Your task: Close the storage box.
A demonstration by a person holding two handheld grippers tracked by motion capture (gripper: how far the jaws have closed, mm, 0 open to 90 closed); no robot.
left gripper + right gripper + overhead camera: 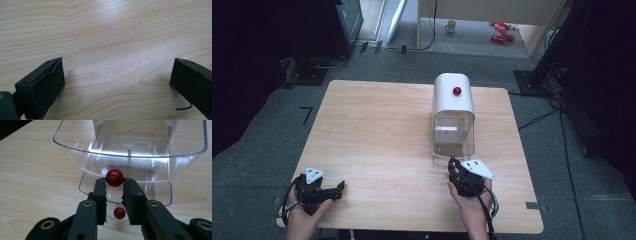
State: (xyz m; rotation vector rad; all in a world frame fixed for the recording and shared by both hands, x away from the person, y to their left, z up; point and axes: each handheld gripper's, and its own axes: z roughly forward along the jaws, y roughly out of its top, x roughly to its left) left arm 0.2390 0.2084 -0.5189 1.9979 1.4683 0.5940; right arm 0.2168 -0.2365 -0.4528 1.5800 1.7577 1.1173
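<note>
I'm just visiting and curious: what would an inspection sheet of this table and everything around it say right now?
Surface: pale wooden table, bare apart from the job's things.
Job's things: white-topped clear container with a red knob on top; its clear drawer stands open, nothing seen inside; red drawer knob at the front.
Clutter: nothing seen on the table.
Grippers: right gripper shut on the red drawer knob; left gripper open over bare wood.
Cables: one trails from each gripper; more lie on the floor.
Surroundings: grey carpet; a mug and red items on the floor beyond.
</note>
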